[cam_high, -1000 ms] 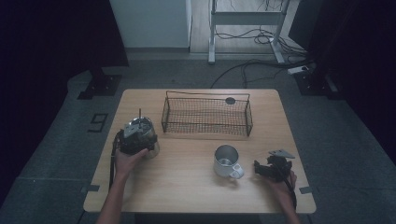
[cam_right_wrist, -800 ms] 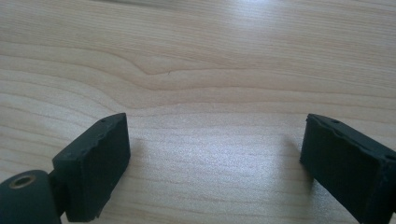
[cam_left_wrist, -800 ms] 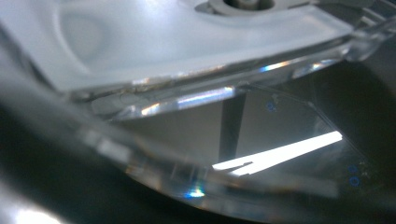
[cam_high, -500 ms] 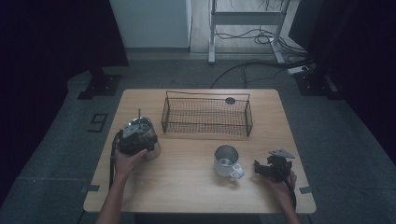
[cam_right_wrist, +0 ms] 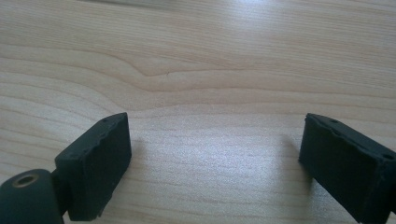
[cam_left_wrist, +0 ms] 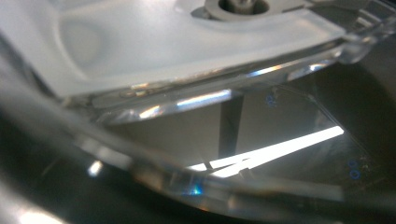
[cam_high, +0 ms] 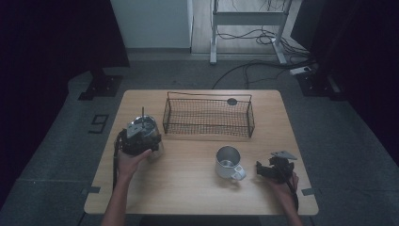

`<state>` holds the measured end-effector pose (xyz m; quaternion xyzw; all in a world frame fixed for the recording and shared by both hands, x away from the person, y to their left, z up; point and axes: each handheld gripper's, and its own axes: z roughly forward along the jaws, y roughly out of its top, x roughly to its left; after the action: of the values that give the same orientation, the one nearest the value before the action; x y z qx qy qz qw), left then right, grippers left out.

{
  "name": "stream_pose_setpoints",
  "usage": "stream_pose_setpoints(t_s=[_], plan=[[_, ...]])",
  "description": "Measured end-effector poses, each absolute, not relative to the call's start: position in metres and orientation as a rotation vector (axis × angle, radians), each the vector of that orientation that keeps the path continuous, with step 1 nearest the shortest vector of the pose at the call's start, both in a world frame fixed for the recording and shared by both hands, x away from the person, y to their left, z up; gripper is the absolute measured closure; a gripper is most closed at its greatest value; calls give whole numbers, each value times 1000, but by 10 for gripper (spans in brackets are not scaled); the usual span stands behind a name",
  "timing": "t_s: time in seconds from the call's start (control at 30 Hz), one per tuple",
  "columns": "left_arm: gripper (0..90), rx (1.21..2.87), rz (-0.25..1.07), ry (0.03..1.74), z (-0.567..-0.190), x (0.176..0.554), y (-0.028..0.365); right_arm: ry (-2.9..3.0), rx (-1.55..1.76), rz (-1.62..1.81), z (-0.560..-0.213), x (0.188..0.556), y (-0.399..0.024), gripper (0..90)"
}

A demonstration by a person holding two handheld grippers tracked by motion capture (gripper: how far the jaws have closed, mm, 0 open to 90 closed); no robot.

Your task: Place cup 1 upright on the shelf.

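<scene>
1. Jar (cam_high: 156, 148): clear, with a pale lid, standing at the left side of the table (cam_high: 188, 188), in front of the left end of the wire basket (cam_high: 207, 134) and just apart from it.
2. Left tongs (cam_high: 139, 139): sitting on top of the jar, with the hand wrapped round them from the near side. In the left gripper view the lid (cam_left_wrist: 163, 42) and the clear wall press right up against the lens, and the jaws themselves are out of sight. I cannot tell whether they grip the jar or only stand wide around it.
3. Right tongs (cam_high: 259, 168): low over the right front of the table. In the right gripper view (cam_right_wrist: 215, 158) the jaws stand apart over bare wood with nothing between them. They have just been closing a little but are not shut.
4. Mug (cam_high: 228, 162): metal, upright, mouth up, between the two hands but much nearer the right one. Its handle sticks out toward the front right, roughly facing the right tongs.
5. Key relation: the jar is directly under the left tongs, so no reach is left. The basket lies to the jar's right and a little farther back, with its long axis running across the table.
6. Judgement: if the jar is bound for the basket, the left hand is the nearer one. The move would be up, then across to the right over the near rim. The jar's height makes clearing that rim the point to watch.
</scene>
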<state>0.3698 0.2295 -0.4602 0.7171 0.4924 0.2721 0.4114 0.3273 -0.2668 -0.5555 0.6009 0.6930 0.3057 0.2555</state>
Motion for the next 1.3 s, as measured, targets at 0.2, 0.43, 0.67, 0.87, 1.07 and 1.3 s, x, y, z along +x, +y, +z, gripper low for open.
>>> stream_pose_setpoints(t_s=[0.2, 0.43, 0.67, 0.87, 1.07, 1.3], plan=[[41, 1785, 707, 1254, -457, 366, 224, 1884, 1614, 835, -555, 325, -267, 121], [41, 1771, 711, 1273, -446, 362, 222, 1897, 1608, 847, -555, 326, -268, 124], [41, 1793, 733, 1241, -438, 358, 215, 1893, 1608, 847, -555, 326, -268, 127], [41, 1802, 716, 1201, -431, 359, 207, 1887, 1612, 840, -555, 326, -268, 128], [41, 1789, 717, 1186, -423, 361, 205, 1885, 1614, 839, -555, 326, -268, 129], [41, 1783, 713, 1195, -417, 364, 203, 1886, 1613, 840, -555, 325, -268, 132]])
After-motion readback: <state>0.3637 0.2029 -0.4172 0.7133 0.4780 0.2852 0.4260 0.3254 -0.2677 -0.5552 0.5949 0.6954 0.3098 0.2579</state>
